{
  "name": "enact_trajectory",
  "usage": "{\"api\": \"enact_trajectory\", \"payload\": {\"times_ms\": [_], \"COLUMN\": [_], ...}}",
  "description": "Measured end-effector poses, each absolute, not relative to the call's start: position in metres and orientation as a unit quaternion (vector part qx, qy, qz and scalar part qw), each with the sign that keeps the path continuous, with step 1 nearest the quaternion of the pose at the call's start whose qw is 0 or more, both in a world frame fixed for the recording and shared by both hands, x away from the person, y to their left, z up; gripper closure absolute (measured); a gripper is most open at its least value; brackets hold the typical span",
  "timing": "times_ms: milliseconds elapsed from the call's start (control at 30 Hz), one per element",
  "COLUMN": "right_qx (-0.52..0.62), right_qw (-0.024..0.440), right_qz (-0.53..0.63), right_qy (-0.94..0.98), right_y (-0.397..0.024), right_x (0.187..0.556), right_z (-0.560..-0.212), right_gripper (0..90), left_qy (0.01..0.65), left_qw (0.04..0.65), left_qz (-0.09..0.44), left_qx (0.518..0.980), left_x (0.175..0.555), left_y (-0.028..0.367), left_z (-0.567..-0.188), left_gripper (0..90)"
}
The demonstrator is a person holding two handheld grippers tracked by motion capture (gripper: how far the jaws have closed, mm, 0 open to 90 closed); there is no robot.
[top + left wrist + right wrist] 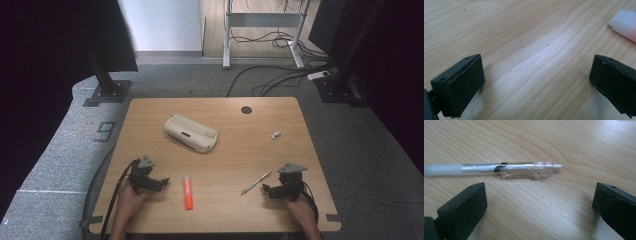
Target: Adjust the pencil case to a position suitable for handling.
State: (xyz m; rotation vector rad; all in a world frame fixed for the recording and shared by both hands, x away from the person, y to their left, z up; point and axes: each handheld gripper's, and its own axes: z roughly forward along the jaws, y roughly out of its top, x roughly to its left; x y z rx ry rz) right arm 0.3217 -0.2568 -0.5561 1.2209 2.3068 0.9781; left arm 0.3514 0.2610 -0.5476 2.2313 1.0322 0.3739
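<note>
On a wooden table (150, 120), my left gripper (166, 182) rests low at the front left, open, its jaws pointing right toward an orange highlighter (188, 192). The left gripper view has bare wood between the wide jaws (537, 75) and the highlighter's pale cap (625, 22) at the upper right. My right gripper (265, 189) sits at the front right, open, jaws pointing left toward a clear-and-white pen (256, 182). The pen (499, 168) lies crosswise just beyond the right gripper's empty jaws (540, 202), apart from them.
A cream-white pencil case (191, 132) lies at the table's middle rear. A small white eraser (275, 134) sits to the right of it. A round cable hole (246, 109) is near the far edge. Black stands and cables are on the floor beyond.
</note>
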Motion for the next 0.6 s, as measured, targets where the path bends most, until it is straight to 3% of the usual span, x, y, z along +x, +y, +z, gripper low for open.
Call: {"api": "enact_trajectory", "payload": {"times_ms": [600], "right_qx": [0.431], "right_qw": [0.176], "right_qz": [0.346], "right_qy": [0.815], "right_y": [-0.2568], "right_x": [0.3218], "right_z": [-0.5561], "right_gripper": [0.0], "left_qy": [0.410], "left_qw": [0.318], "left_qz": [0.149], "left_qx": [0.842], "left_x": [0.3504], "left_y": [0.2539], "left_z": [-0.5475], "left_gripper": [0.0]}}
